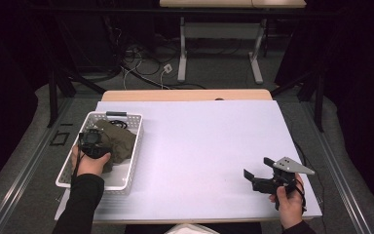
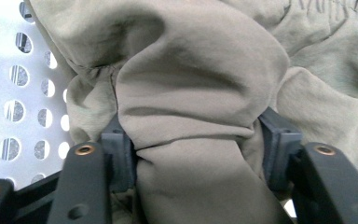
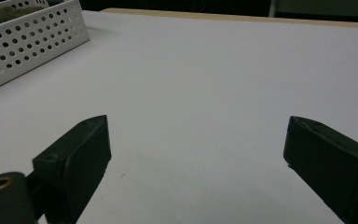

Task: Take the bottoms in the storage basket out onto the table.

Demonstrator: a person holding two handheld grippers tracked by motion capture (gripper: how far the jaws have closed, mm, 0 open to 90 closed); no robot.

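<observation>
My left claw (image 2: pixel 191 140) is down inside the white perforated basket (image 1: pixel 129 161), which sits at the left edge of the table (image 1: pixel 204 146), nearer the front corner than the back. Between its pads bunches a thick fold of the olive-green cloth (image 2: pixel 191 79); both pads press into the fabric, so the claw is closed on the cloth at about half its width. The cloth lies crumpled in the middle of the basket (it spills up around my claw in the left gripper view, with a gathered seam showing at the top right). The basket's holed floor shows pale to the left of the fabric. My left hand (image 1: pixel 90 163) wraps the grip from the front side of the basket, sleeve running back to the table's front edge.

My right claw (image 3: pixel 196 154) hovers near the front right corner of the table, well apart from the basket, its jaws spread wide with nothing between them but bare white tabletop. In the right gripper view the basket's wall stands in the far left corner of the table, with a bit of the cloth peeking above its rim.
</observation>
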